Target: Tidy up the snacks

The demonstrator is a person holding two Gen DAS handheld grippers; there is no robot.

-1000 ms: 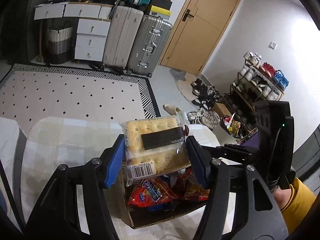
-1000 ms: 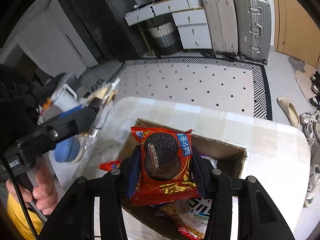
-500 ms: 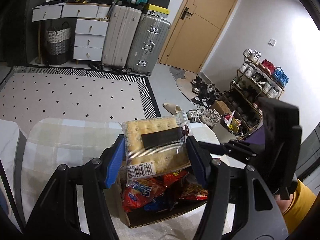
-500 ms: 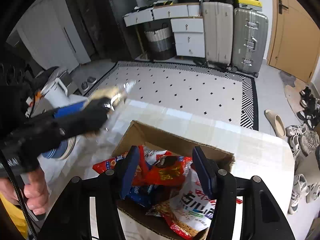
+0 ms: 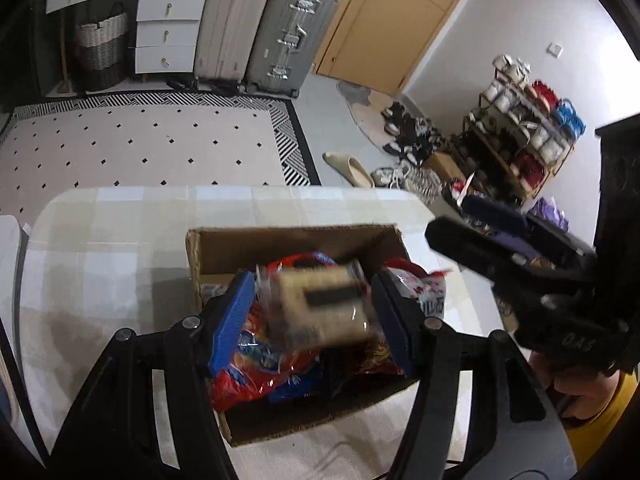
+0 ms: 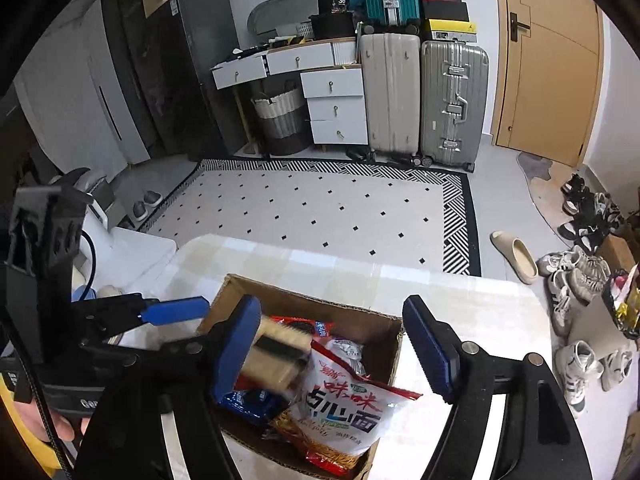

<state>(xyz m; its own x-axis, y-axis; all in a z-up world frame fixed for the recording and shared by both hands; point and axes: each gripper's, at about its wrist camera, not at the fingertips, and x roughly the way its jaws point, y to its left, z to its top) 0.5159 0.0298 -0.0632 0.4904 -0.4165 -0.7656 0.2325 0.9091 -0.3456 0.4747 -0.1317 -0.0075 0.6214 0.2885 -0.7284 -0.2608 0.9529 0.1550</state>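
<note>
An open cardboard box [image 5: 288,236] [image 6: 304,300] stands on the pale checked table [image 5: 120,240], filled with several snack packs. My left gripper [image 5: 312,280] hovers over it. The yellow cracker pack [image 5: 320,304] [image 6: 276,356] is blurred, tilted and loose below the pads, dropping into the box. My right gripper [image 6: 331,308] hangs above the box with its jaws opening and nothing between them. The red Oreo pack [image 6: 316,326] lies in the box beside a white noodle-snack bag [image 6: 340,392]. Each gripper also shows in the other's view: the right gripper [image 5: 460,220] and the left gripper's blue finger [image 6: 176,312].
A person's hands hold both tools at the near edges. Beyond the table lie a dotted rug [image 6: 320,208], suitcases [image 6: 452,100], white drawers [image 6: 336,108], a slipper [image 6: 516,256] and a shoe rack [image 5: 528,128]. The table edge curves off at the right.
The right gripper let go of the Oreo pack, which dropped into the box, and its jaws spread. The left gripper sank toward the box and the cracker pack slipped out of its pads.
</note>
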